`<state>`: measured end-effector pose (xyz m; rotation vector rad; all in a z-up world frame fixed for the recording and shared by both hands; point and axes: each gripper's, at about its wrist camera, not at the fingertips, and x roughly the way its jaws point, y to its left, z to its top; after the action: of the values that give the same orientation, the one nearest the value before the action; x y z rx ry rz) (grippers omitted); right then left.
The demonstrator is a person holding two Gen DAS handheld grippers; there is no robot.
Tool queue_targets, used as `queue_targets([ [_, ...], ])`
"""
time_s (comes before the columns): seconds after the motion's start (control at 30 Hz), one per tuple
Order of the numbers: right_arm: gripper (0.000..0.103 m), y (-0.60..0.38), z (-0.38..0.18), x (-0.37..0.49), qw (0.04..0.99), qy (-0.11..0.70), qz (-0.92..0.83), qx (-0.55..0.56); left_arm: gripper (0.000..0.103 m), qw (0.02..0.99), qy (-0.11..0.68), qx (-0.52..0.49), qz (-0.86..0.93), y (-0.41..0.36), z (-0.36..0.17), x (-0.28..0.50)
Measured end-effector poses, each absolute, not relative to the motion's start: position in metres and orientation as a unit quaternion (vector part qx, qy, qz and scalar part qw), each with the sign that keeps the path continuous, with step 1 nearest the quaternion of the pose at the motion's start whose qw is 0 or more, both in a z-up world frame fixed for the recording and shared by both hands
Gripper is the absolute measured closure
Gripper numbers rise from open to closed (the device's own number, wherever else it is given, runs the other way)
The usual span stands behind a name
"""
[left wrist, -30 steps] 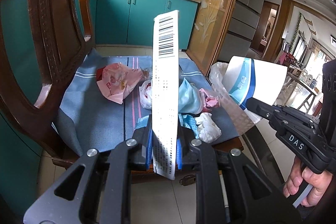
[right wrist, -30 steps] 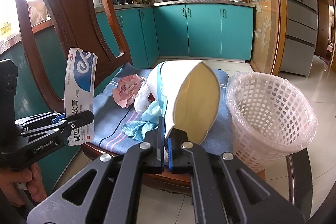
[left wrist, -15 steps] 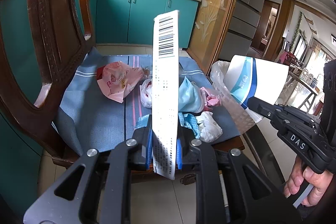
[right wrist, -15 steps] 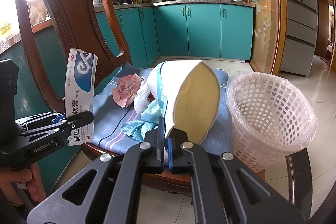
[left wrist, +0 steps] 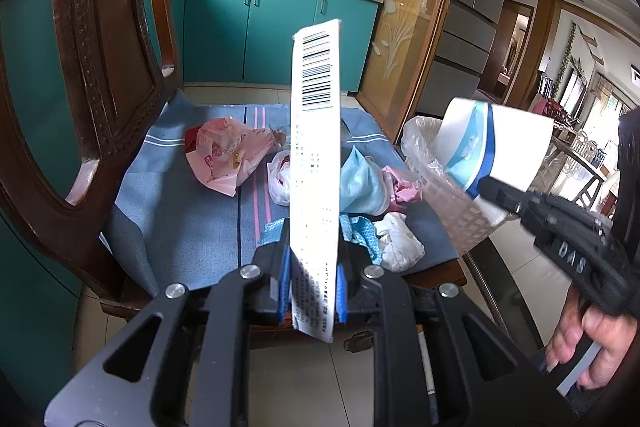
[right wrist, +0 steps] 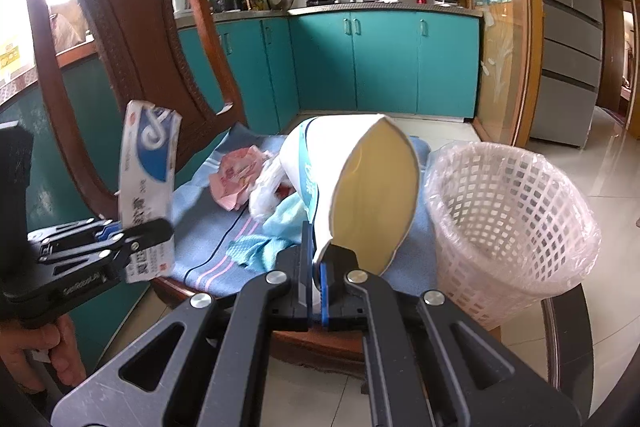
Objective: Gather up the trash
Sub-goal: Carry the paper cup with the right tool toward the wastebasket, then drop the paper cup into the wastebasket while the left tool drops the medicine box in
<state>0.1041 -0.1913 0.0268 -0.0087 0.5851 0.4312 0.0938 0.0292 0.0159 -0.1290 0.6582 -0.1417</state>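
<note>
Left gripper (left wrist: pixel 311 291) clamped on flat box (left wrist: pixel 316 163), long, white, glossy card, barcode uppermost, held upright. Right gripper (right wrist: pixel 316 285) pinched shut on paper cup (right wrist: pixel 360 187) at its rim, squashed to an oval, cream inside, white with blue band outside, tipped on its side. Just ahead of both, blue woven cloth (left wrist: pixel 180 211) over carved wooden chair (left wrist: pixel 96 67), strewn with crumpled pink bag (left wrist: pixel 226 159), tissues (left wrist: pixel 398 241), teal rag (right wrist: pixel 252 251). Right of right gripper, white lattice plastic basket (right wrist: pixel 508 223), lined with thin film.
</note>
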Motion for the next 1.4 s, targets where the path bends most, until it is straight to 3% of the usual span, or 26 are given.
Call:
queue_targets([
  [0.23,0.1,-0.267,0.042,0.168,0.958,0.266,0.1,0.042,0.085,0.943,0.319,-0.065,-0.07,0.031,0.017,0.093],
  [0.4,0.099,-0.316,0.02,0.219,0.953,0.295,0.025,0.069,0.085,0.942,0.322,-0.064,-0.077,0.026,0.015,0.095],
  [0.47,0.091,-0.325,0.009,0.231,0.944,0.321,0.012,0.071,0.085,0.941,0.322,-0.061,-0.081,0.023,0.015,0.096],
  [0.53,0.057,-0.333,0.006,0.232,0.941,0.328,-0.001,0.081,0.085,0.941,0.323,-0.057,-0.084,0.018,0.015,0.098],
  [0.63,0.026,-0.335,0.016,0.219,0.95,0.299,-0.009,0.084,0.085,0.939,0.327,-0.052,-0.093,0.01,0.013,0.102],
  [0.93,0.013,-0.36,0.045,0.185,0.962,0.231,-0.011,0.145,0.085,0.924,0.336,-0.042,-0.178,-0.062,0.023,0.133],
  [1.13,0.011,-0.395,0.058,0.166,0.964,0.168,-0.069,0.194,0.084,0.9,0.352,-0.035,-0.256,-0.154,0.033,0.198],
  [1.17,0.011,-0.401,0.058,0.165,0.962,0.162,-0.078,0.203,0.08,0.895,0.358,-0.029,-0.265,-0.168,0.032,0.21],
  [1.27,0.011,-0.418,0.056,0.161,0.956,0.152,-0.095,0.231,0.033,0.889,0.38,-0.006,-0.257,-0.201,0.02,0.245],
  [1.4,0.011,-0.417,0.052,0.165,0.954,0.17,-0.079,0.235,0.021,0.897,0.385,-0.028,-0.213,-0.183,0.01,0.247],
])
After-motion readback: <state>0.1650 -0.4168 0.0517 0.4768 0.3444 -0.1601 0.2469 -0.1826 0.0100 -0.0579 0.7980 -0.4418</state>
